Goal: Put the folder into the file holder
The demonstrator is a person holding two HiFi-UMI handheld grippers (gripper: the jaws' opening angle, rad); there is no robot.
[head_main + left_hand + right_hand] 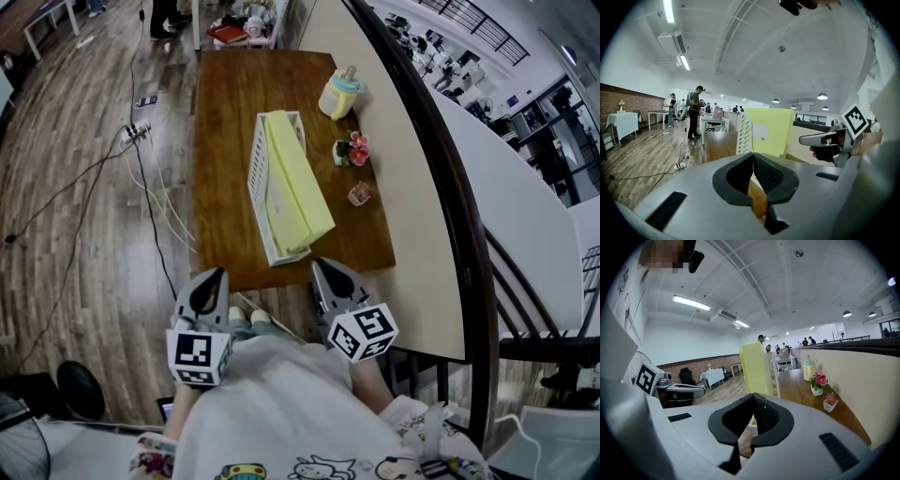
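Since the yellow folder [298, 178] already sat inside the white file holder [259, 173] on the counter [225, 103], the placing step looked done or nearly so. Both claws hung at the counter's near edge, well apart from the holder. Left claw [217, 276]: clenched, nothing between its jaws. Right claw [320, 267]: likewise clenched and empty.

To finish cleanly, my judgement: keep both claws low and clear of the holder, which looked light and easy to tip. The folder's near end seemed to lean over the holder's right wall. If it needs squaring, a soft push left with a closed tip should do better than a fresh grip.

Materials:
- Folder: pale yellow, flat, thin, matte, with a small white label on one face.
- Holder: white, rigid, slotted side walls, long and narrow.
- Counter: brown wood, visible grain, slight sheen.
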